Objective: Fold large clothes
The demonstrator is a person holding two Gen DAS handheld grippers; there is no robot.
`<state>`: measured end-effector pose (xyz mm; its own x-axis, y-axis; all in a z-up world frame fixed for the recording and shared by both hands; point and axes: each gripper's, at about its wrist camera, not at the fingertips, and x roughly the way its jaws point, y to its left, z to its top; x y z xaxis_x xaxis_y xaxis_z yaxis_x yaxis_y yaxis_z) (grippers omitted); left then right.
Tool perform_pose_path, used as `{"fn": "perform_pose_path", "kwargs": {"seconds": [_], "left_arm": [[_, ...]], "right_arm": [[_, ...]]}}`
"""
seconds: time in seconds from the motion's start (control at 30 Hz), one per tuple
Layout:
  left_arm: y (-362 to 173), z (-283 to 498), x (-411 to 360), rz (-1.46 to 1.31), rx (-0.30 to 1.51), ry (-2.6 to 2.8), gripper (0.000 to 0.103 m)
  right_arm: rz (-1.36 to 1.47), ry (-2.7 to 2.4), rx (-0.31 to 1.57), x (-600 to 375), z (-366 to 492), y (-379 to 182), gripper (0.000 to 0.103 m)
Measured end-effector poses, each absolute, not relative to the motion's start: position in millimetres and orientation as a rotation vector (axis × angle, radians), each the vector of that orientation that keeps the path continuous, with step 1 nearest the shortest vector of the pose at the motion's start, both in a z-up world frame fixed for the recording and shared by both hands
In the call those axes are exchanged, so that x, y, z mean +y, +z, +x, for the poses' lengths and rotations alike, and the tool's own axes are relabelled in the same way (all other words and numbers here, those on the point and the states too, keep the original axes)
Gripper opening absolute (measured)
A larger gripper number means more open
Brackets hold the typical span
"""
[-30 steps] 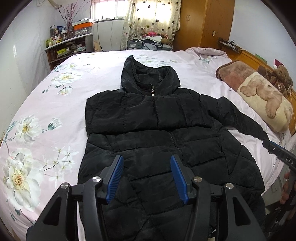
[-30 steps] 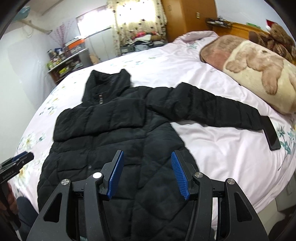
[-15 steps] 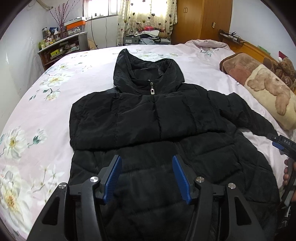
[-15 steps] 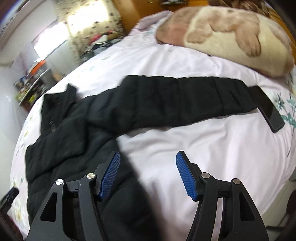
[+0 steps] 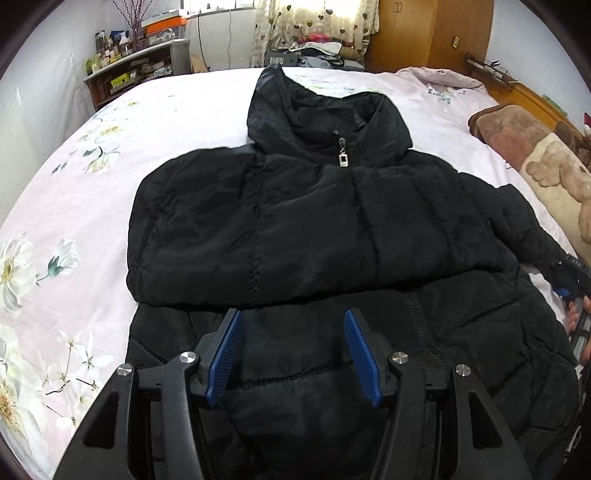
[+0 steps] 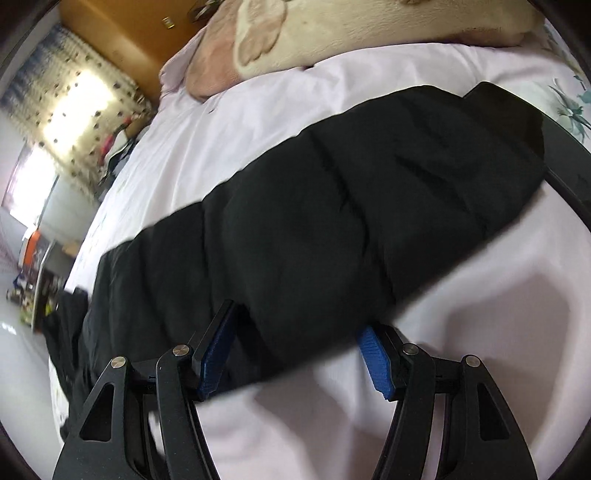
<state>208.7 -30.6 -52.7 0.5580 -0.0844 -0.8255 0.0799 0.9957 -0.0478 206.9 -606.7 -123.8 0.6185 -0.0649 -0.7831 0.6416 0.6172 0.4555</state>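
Black padded jacket (image 5: 314,221) spread on our floral bed (image 5: 66,229), our left gripper (image 5: 293,354) spread above its front, our right gripper (image 6: 295,354) spread, straddling the sleeve (image 6: 351,206)

There was one black jacket (image 5: 314,221) on one bed (image 5: 184,99), with one sleeve (image 6: 351,206) stretched out to the side and one zipper pull (image 5: 343,157) at the collar. Two hand-held grippers showed: the left (image 5: 293,354) and the right (image 6: 295,354). One plush blanket (image 5: 546,170), one shelf (image 5: 136,70), one wardrobe (image 5: 428,33) and one curtain (image 5: 314,22) stood around.
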Motion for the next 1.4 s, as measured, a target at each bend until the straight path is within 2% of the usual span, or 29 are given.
{"fn": "perform_pose_path", "kwargs": {"seconds": [0.03, 0.07, 0.1, 0.13, 0.23, 0.53, 0.67, 0.8, 0.9, 0.97, 1.03, 1.07, 1.23, 1.4], "left_arm": [[-54, 209, -29, -0.006, 0.977, -0.095, 0.059], [-55, 208, -27, -0.008, 0.98, -0.093, 0.059], [-56, 208, -26, -0.011, 0.98, -0.093, 0.059], [-56, 206, -23, -0.014, 0.977, -0.092, 0.059], [-51, 202, -16, -0.023, 0.966, -0.088, 0.059], [-25, 193, 16, -0.069, 0.892, -0.081, 0.059], [-16, 195, 34, -0.093, 0.853, -0.072, 0.059], [-12, 201, 50, -0.112, 0.823, -0.062, 0.059], [-13, 206, 62, -0.122, 0.806, -0.052, 0.059], [-16, 209, 71, -0.132, 0.8, -0.044, 0.059], [-20, 213, 79, -0.148, 0.798, -0.036, 0.059], [-23, 215, 84, -0.158, 0.801, -0.032, 0.059], [-35, 220, 102, -0.205, 0.797, -0.026, 0.059], [-37, 226, 106, -0.245, 0.803, -0.045, 0.059]], "right_arm": [[0.818, -0.475, 0.806, -610, 208, -124, 0.061], [0.817, -0.489, 0.808, -611, 209, -122, 0.054], [0.808, -0.49, 0.813, -611, 212, -119, 0.03], [0.793, -0.474, 0.815, -609, 214, -113, 0.016], [0.68, -0.468, 0.808, -588, 219, -79, 0.011], [0.441, -0.218, 0.601, -466, 213, 74, 0.011], [0.328, -0.061, 0.601, -384, 225, 108, 0.011], [0.22, 0.078, 0.667, -304, 242, 95, 0.011], [0.155, 0.156, 0.749, -249, 260, 64, 0.016], [0.087, 0.213, 0.819, -210, 268, 33, 0.025], [0.074, 0.29, 0.882, -187, 277, 3, 0.052], [0.067, 0.314, 0.911, -179, 285, -8, 0.055], [0.063, 0.396, 0.973, -157, 267, -28, 0.056], [0.061, 0.397, 0.865, -173, 266, -2, 0.056]]}}
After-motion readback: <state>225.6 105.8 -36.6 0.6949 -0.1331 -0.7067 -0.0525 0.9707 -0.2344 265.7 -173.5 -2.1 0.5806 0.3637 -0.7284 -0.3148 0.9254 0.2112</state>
